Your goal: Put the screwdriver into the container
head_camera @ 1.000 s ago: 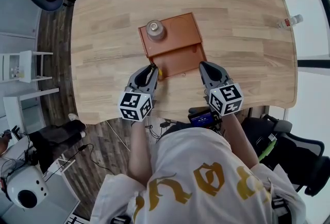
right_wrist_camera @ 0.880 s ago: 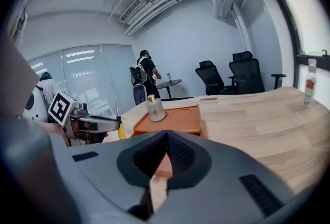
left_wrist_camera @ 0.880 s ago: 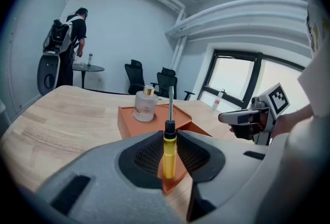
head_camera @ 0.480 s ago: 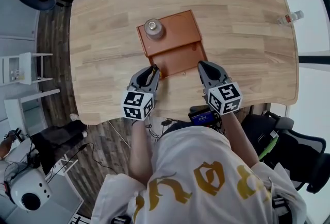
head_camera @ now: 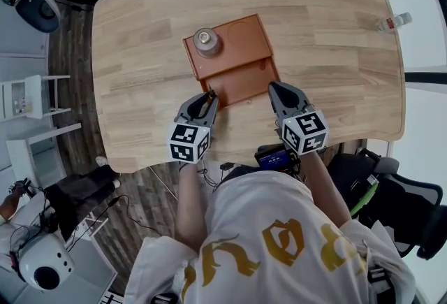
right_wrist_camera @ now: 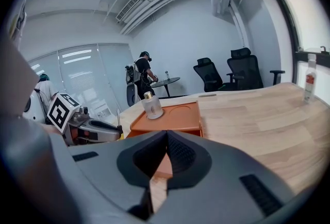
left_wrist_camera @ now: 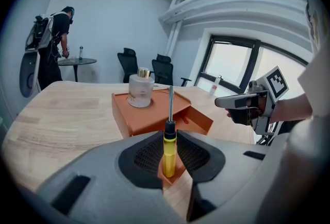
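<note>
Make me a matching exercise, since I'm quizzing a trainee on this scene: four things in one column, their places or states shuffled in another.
Things:
1 screwdriver
2 glass bottle
3 right gripper
4 plastic bottle

Places or states:
a on the orange container
b shut and empty
c in the left gripper
d at the table edge

Pairs: 1-c, 2-a, 3-b, 4-d
</note>
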The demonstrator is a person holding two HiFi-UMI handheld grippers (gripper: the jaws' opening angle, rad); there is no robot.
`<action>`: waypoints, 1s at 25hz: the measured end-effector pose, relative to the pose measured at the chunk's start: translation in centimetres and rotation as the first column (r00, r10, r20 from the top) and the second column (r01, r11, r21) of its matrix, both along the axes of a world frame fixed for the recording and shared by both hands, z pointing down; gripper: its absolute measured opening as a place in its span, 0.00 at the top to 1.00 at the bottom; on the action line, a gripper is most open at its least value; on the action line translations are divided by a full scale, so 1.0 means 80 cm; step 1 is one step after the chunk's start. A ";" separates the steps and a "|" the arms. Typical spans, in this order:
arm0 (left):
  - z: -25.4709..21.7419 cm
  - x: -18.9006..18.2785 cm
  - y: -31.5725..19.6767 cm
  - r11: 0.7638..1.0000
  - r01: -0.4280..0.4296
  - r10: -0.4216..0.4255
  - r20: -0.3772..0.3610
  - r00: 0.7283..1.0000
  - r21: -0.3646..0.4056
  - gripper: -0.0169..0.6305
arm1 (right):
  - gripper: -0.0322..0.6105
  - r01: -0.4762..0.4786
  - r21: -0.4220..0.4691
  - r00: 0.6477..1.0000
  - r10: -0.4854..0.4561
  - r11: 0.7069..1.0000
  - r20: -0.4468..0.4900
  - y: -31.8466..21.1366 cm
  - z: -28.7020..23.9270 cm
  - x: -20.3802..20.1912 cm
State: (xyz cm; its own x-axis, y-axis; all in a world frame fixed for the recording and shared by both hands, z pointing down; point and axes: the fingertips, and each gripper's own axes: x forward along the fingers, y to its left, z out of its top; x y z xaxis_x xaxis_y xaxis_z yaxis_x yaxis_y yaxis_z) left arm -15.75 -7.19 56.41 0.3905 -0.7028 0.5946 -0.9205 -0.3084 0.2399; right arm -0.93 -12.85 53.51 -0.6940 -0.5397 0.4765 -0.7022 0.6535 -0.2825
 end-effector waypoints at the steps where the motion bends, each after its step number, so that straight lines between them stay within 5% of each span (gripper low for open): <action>1: 0.001 0.000 0.000 1.000 -0.004 0.004 0.000 1.000 -0.005 0.85 | 0.94 -0.002 -0.002 1.000 0.002 1.000 0.000 0.000 0.001 0.000; 25: 0.027 0.020 -0.006 0.974 -0.188 0.203 0.121 0.972 -0.129 0.85 | 0.94 -0.032 -0.010 0.999 0.032 0.999 0.011 -0.024 -0.002 -0.002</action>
State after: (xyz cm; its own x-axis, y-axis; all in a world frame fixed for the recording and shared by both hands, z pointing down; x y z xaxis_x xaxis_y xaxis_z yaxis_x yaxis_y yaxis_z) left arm -14.17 -7.65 58.58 0.4255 -0.5438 0.7233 -0.8711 -0.4628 0.1645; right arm -1.08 -14.77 53.38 -0.6820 -0.5568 0.4742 -0.7193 0.6282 -0.2967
